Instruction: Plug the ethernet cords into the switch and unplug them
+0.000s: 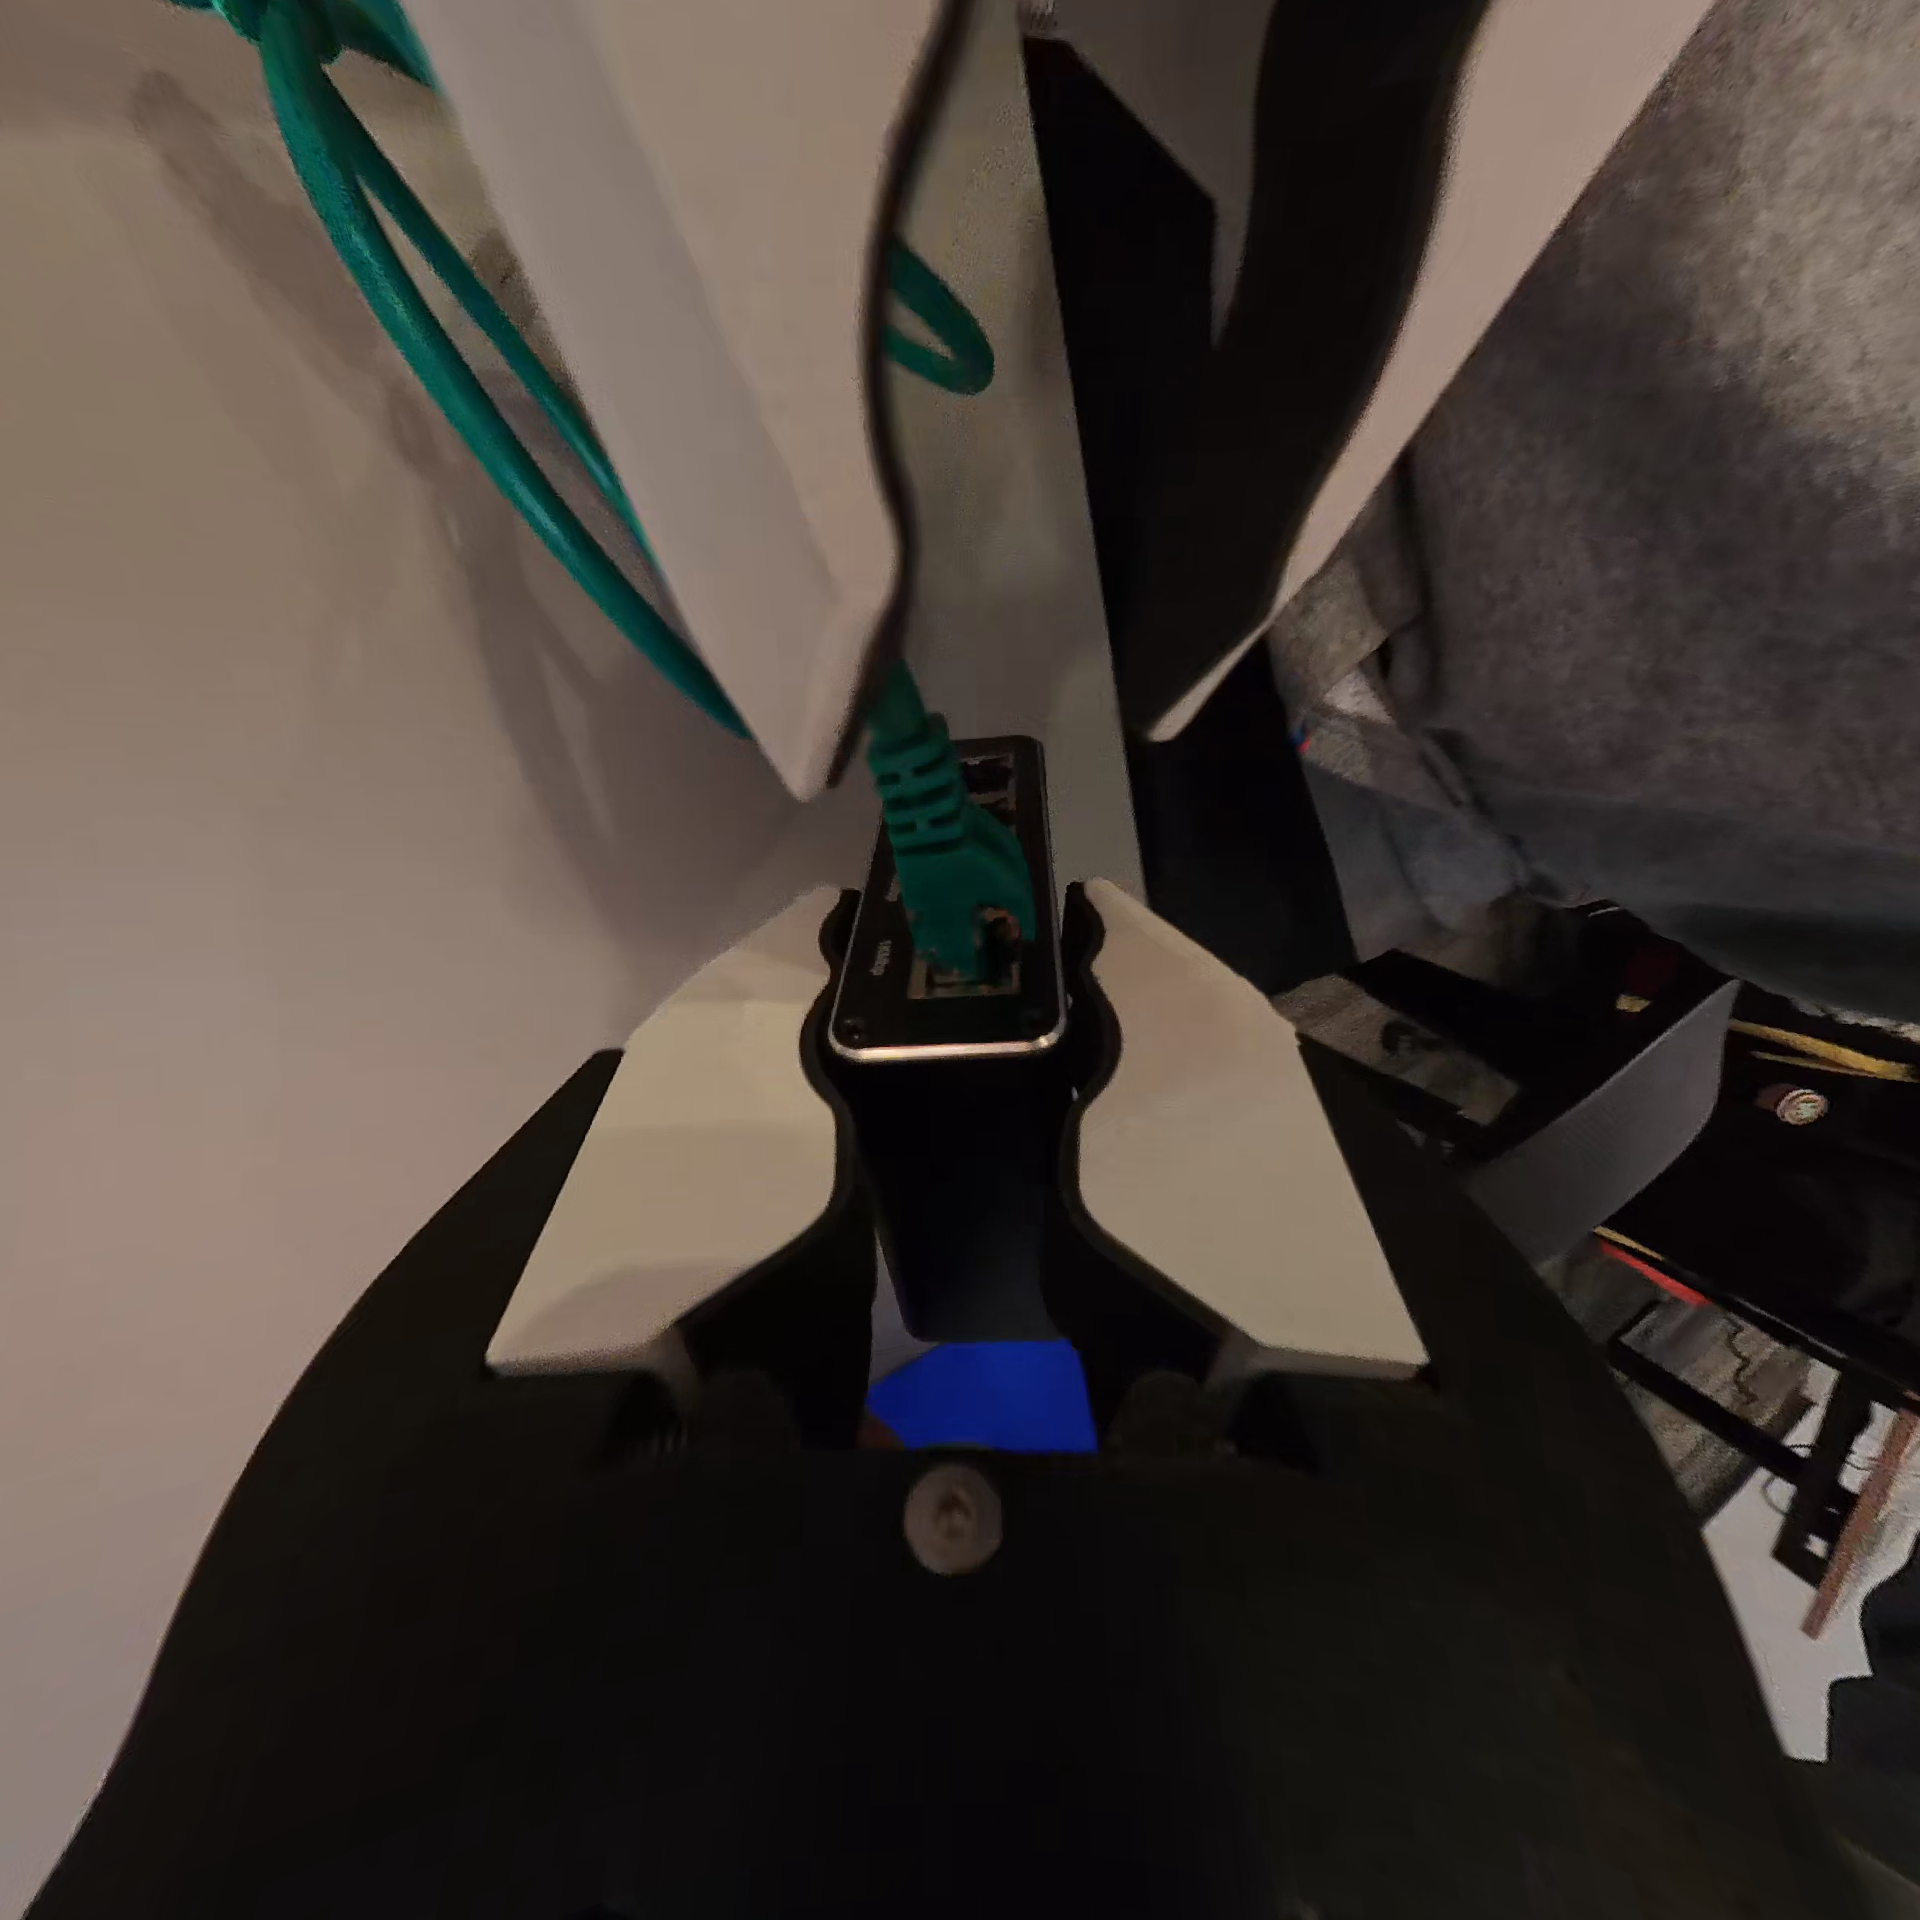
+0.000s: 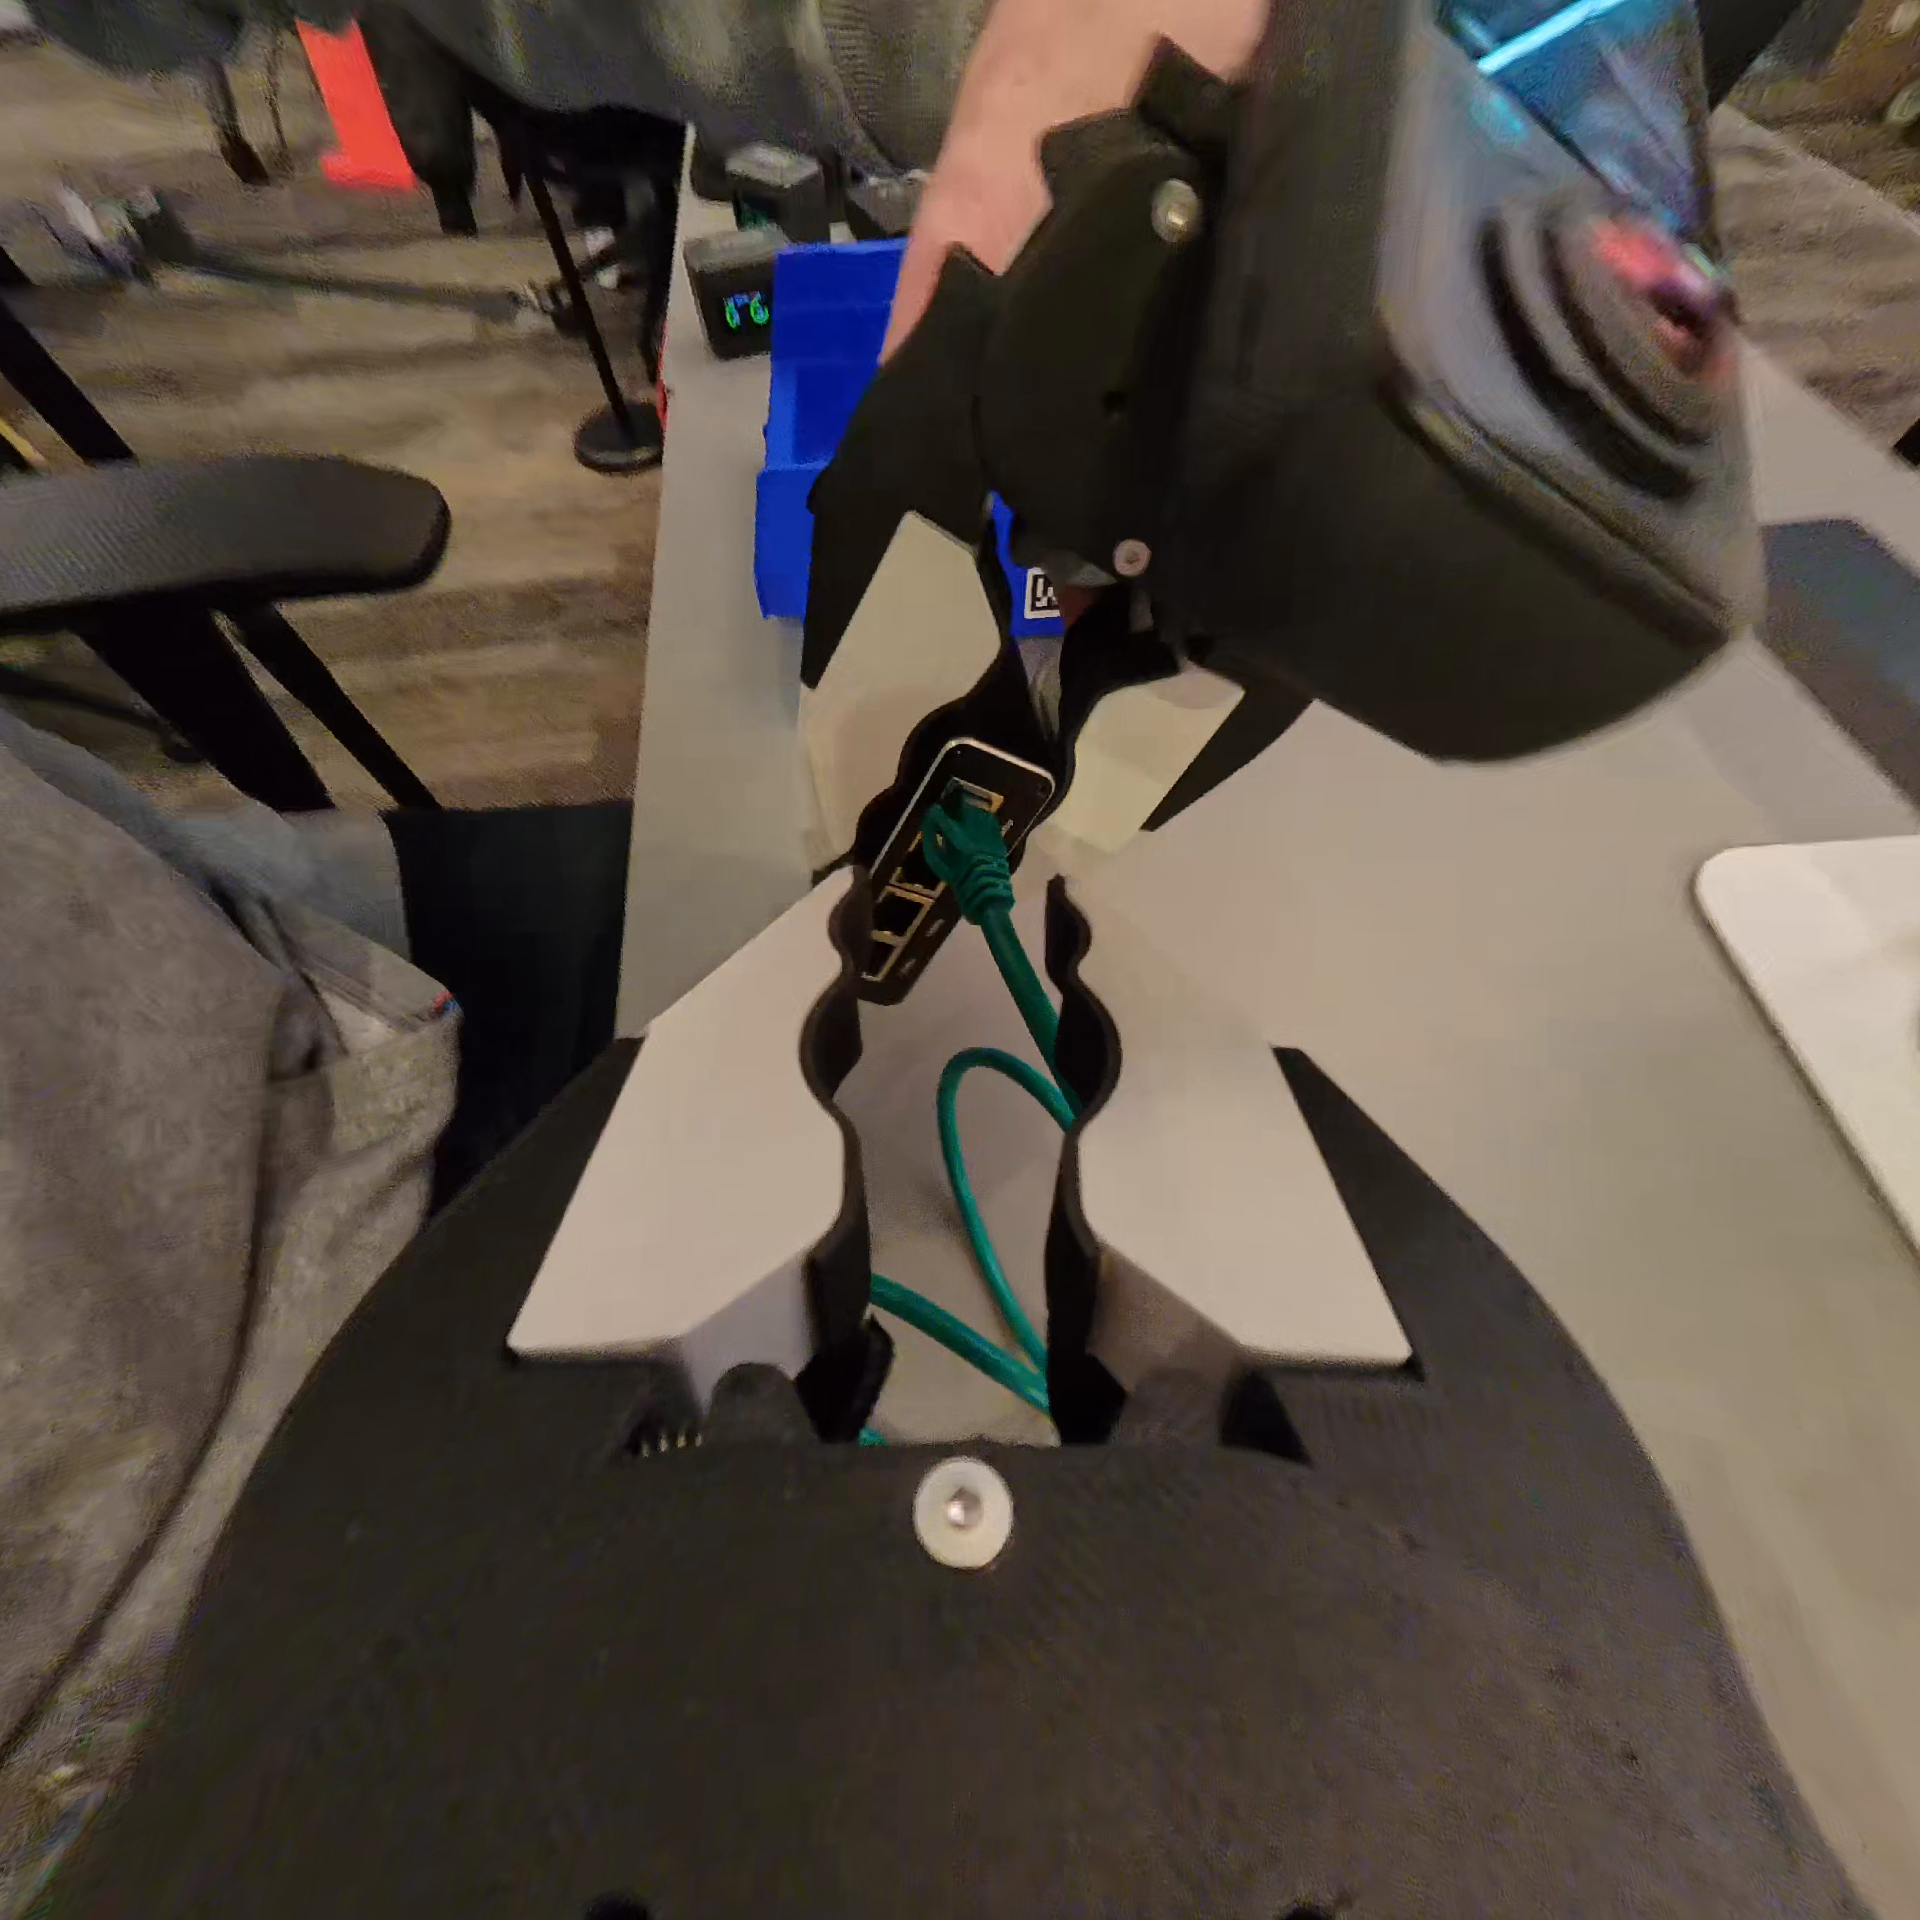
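Observation:
My left gripper (image 1: 961,906) is shut on a small black switch (image 1: 883,971) and holds it in the air, port side facing the camera. A green ethernet cord (image 1: 436,343) has its plug (image 1: 940,831) in a port near the switch's close end. In the right wrist view the switch (image 2: 902,894) sits in the left gripper (image 2: 966,795), held by a hand, with the green plug (image 2: 971,847) in its top port. My right gripper (image 2: 951,899) is open just in front of the switch. The cord (image 2: 961,1195) loops between its fingers, apart from the pads.
The white table (image 2: 1455,987) lies below. A blue bin (image 2: 821,416) and a small black device with a green display (image 2: 740,301) stand at its far edge. A white pad (image 2: 1829,987) lies at right. A chair armrest (image 2: 208,530) and grey clothing (image 2: 156,1039) are at left. The tips of one gripper are about 6 centimetres away from the tips of the other.

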`<state>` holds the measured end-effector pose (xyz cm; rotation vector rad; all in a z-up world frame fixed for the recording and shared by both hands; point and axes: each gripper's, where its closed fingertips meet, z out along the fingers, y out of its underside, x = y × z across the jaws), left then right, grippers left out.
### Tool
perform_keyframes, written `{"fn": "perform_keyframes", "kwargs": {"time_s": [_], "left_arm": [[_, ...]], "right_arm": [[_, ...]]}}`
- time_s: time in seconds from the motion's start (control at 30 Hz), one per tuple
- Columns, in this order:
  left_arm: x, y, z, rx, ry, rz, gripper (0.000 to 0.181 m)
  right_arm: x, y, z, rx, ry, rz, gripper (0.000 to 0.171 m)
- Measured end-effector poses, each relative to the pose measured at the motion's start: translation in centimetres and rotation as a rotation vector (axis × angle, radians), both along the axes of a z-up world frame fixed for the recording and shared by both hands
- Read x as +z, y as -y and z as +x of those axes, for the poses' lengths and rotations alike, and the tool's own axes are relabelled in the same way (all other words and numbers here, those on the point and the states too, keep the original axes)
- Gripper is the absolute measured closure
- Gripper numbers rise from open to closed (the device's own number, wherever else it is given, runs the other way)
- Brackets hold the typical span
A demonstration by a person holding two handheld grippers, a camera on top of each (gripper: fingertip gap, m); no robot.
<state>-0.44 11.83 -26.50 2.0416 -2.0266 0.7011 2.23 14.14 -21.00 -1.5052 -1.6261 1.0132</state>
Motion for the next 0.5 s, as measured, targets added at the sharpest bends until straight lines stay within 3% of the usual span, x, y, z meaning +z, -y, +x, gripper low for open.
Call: {"fn": "perform_keyframes", "kwargs": {"time_s": [0.2,0.5], "left_arm": [[0.0,-0.9,-0.3,-0.039,-0.046,0.086,0.145],[-0.7,-2.4,-1.1,-0.120,-0.193,0.215,0.145]], "right_arm": [[0.4,-1.1,0.1,-0.032,-0.077,-0.205,0.129],[-1.1,-1.6,-0.6,-0.026,0.018,-0.197,0.140]]}}
